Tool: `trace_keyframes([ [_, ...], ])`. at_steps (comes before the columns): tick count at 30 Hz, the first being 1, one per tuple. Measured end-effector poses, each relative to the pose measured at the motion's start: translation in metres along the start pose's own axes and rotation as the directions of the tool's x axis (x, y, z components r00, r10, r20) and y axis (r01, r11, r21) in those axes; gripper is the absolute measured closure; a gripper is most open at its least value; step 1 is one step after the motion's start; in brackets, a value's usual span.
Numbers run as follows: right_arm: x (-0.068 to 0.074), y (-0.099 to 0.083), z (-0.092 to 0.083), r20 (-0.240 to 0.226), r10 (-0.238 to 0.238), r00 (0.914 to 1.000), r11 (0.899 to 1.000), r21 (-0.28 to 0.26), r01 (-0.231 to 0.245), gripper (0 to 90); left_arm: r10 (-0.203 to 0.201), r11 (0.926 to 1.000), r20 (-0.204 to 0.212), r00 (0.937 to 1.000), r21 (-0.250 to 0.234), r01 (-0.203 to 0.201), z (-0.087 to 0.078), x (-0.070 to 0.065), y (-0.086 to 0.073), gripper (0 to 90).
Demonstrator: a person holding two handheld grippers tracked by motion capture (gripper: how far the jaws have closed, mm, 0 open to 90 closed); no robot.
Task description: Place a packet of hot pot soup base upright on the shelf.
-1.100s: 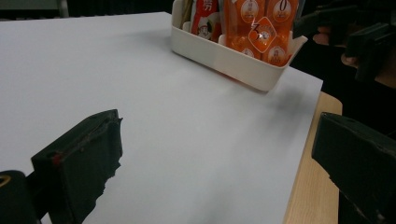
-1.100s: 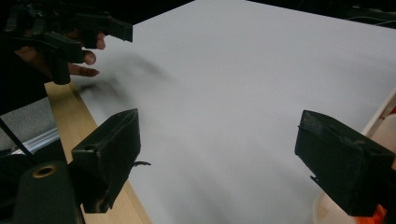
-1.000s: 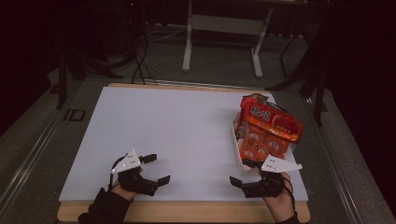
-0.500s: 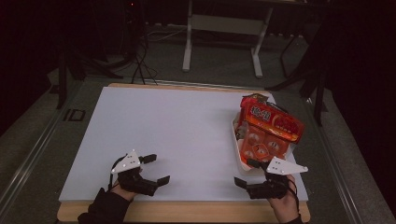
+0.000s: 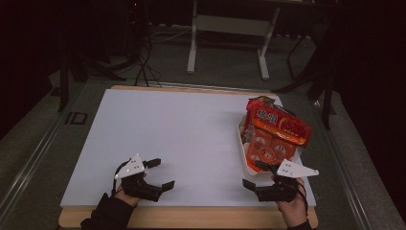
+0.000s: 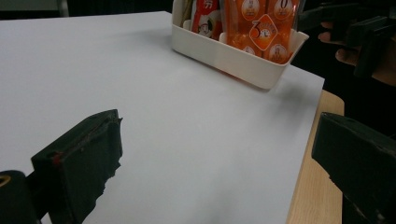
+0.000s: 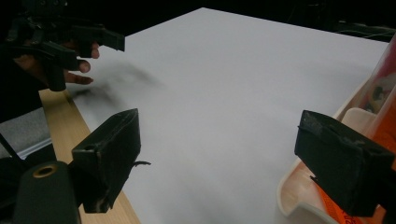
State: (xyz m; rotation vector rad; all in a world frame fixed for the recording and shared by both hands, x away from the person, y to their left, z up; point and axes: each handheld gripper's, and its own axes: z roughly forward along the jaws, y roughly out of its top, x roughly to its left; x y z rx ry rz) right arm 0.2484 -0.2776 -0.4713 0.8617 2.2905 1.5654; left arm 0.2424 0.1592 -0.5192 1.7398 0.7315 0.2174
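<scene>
Tray [image 5: 249,165]: white plastic, on the bench's [image 5: 182,139] right side, just ahead of the right gripper [image 5: 261,178].
Packets [image 5: 280,127]: orange foil snack packs, standing and lying in the tray; probably light, crinkly, slippery.
Hold: likely the tray's stiff near rim [image 6: 238,58], not the foil.
Right gripper: fingers apart, empty.
Left gripper [image 5: 158,175]: fingers apart, empty, well apart from the tray.
</scene>
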Motion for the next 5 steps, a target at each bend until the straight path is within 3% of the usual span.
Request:
trace_keyframes([
  [5, -0.0005, -0.0009, 0.0026, 0.002, 0.004, 1.0000, 1.000, 0.016, -0.004, 14.2, -0.014, 0.9999, 0.003, 0.9999, -0.009, 0.014, -0.0010, 0.0006, -0.0005, 2.3],
])
